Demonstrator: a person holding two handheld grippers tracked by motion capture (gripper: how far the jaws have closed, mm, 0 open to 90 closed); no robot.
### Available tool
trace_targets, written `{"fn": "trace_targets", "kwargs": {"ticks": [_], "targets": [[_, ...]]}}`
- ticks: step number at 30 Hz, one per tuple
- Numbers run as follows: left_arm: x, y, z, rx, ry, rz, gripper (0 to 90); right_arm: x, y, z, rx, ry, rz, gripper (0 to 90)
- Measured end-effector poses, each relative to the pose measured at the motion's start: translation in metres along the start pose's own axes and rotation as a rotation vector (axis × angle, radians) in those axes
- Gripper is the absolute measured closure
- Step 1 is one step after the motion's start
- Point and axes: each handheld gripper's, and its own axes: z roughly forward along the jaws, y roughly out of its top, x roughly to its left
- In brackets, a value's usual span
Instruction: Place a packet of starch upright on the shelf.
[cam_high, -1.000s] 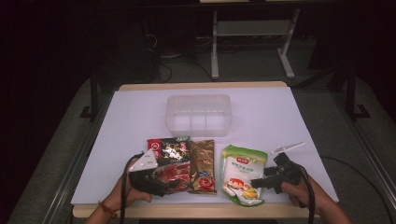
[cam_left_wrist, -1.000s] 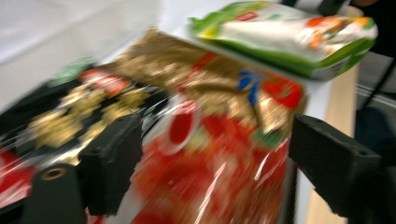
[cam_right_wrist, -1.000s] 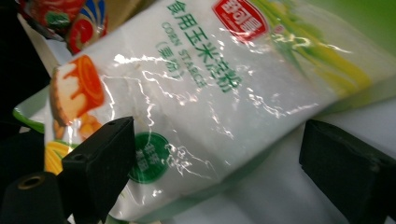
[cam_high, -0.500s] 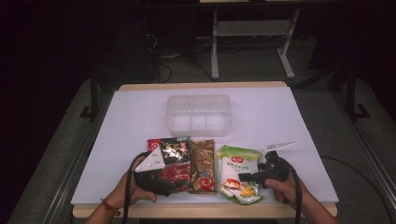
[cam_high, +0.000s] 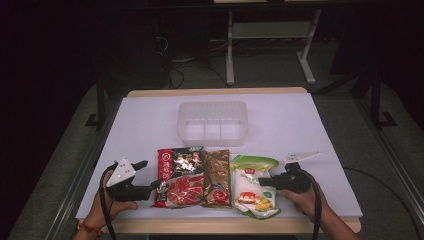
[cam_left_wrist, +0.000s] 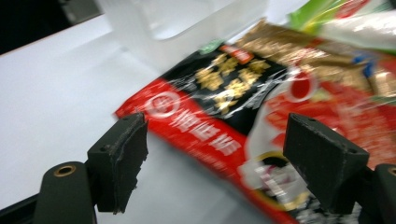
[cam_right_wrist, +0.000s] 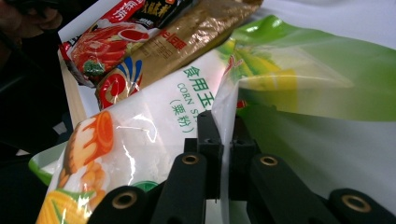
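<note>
**Right jaws pinch the corn starch bag, left jaws wide**

The right gripper (cam_high: 267, 181) lies low and level, pointing left. Its jaws have just closed on the edge of the corn starch bag (cam_high: 252, 185), which lies at the table's (cam_high: 320, 125) near edge beside the gold packet (cam_high: 216, 177). The left gripper (cam_high: 159, 186) points right, jaws spread and empty, at the red packet (cam_high: 179, 176).

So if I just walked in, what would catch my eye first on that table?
Probably the three bright food packets lying side by side at the near edge: a red and black packet, a gold packet and a green and white corn starch bag. The right gripper pinches that bag's edge, and a clear plastic box sits behind them, mid-table.
</note>
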Motion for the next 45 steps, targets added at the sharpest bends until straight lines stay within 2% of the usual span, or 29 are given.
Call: {"fn": "trace_targets", "kwargs": {"ticks": [2,4,6,9,10,12,17,20,22,24,26,27,31,37,45], "targets": [[0.003,-0.006,0.0,0.001,0.024,-0.005,21.2,0.005,0.002,-0.003,-0.006,-0.014,-0.029,88.0],[0.006,-0.01,-0.001,-0.017,0.021,-0.03,20.7,0.011,0.005,-0.007,-0.024,-0.018,-0.069,88.4],[0.009,-0.012,-0.003,-0.025,0.031,-0.032,20.7,0.013,0.006,-0.009,-0.032,-0.015,-0.078,88.5],[0.012,-0.014,-0.006,-0.04,0.049,-0.049,20.7,0.026,0.012,-0.017,-0.062,-0.027,-0.141,88.8],[0.013,-0.015,-0.007,-0.044,0.051,-0.055,20.7,0.026,0.012,-0.017,-0.062,-0.027,-0.141,88.8],[0.014,-0.017,-0.007,-0.045,0.054,-0.06,20.7,0.034,0.016,-0.023,-0.087,-0.024,-0.173,89.0],[0.013,-0.017,-0.007,-0.042,0.043,-0.058,20.7,0.042,0.02,-0.032,-0.109,-0.025,-0.208,89.2],[0.01,-0.017,-0.005,-0.039,0.034,-0.059,20.7,0.048,0.023,-0.043,-0.137,-0.052,-0.241,89.3],[0.009,-0.017,-0.005,-0.039,0.031,-0.057,20.7,0.049,0.024,-0.045,-0.143,-0.054,-0.24,89.3],[0.009,-0.017,-0.004,-0.036,0.029,-0.054,20.7,0.049,0.026,-0.049,-0.149,-0.098,-0.249,89.3],[0.009,-0.017,-0.004,-0.037,0.025,-0.054,20.7,0.05,0.026,-0.05,-0.15,-0.109,-0.247,89.3],[0.008,-0.016,-0.004,-0.037,0.025,-0.052,20.7,0.051,0.027,-0.05,-0.146,-0.135,-0.252,89.3],[0.007,-0.015,-0.004,-0.039,0.023,-0.049,20.7,0.055,0.032,-0.052,-0.149,-0.163,-0.282,89.3],[0.008,-0.016,-0.006,-0.054,0.018,-0.07,20.7,0.057,0.038,-0.051,-0.155,-0.19,-0.294,89.4],[0.006,-0.014,-0.003,-0.052,-0.002,-0.073,20.8,0.058,0.047,-0.052,-0.168,-0.233,-0.306,89.4]]}}
